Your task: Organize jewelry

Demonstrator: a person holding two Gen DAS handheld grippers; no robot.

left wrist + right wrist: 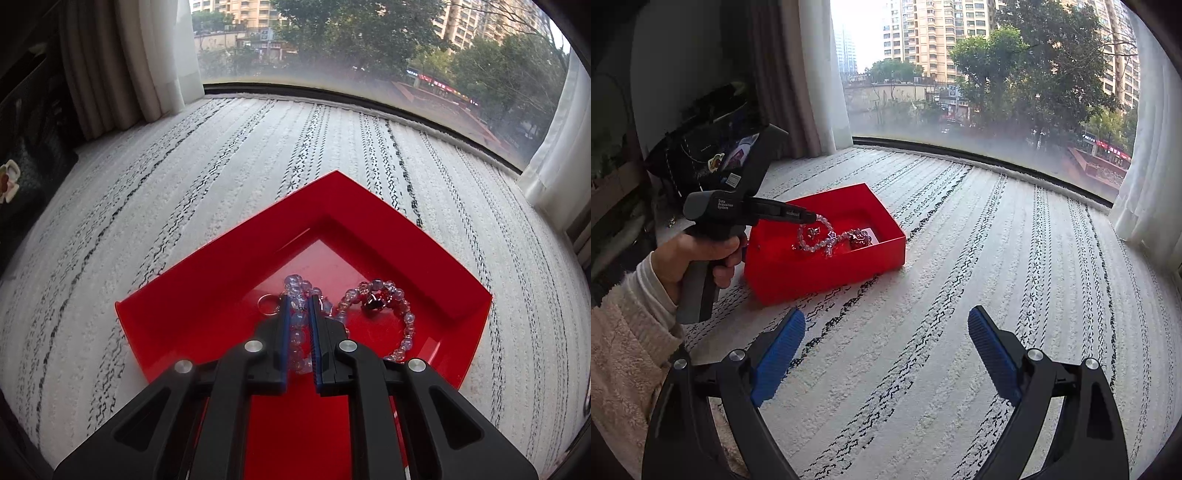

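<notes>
Left gripper (298,306) clamped on pale purple bead bracelet (297,332), low centre frame, over red box (424,258). Second bracelet (391,306) lies inside box. Right gripper (886,325) jaws wide apart above striped rug (960,258).

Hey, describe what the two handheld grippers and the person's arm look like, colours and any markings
Both the left gripper and the right gripper have black angular plastic frames with silver rivets and ribbed blue pads. The left one has a grey pistol handle with small white lettering. The hand is bare, in a fluffy beige sleeve over a white cuff.
</notes>
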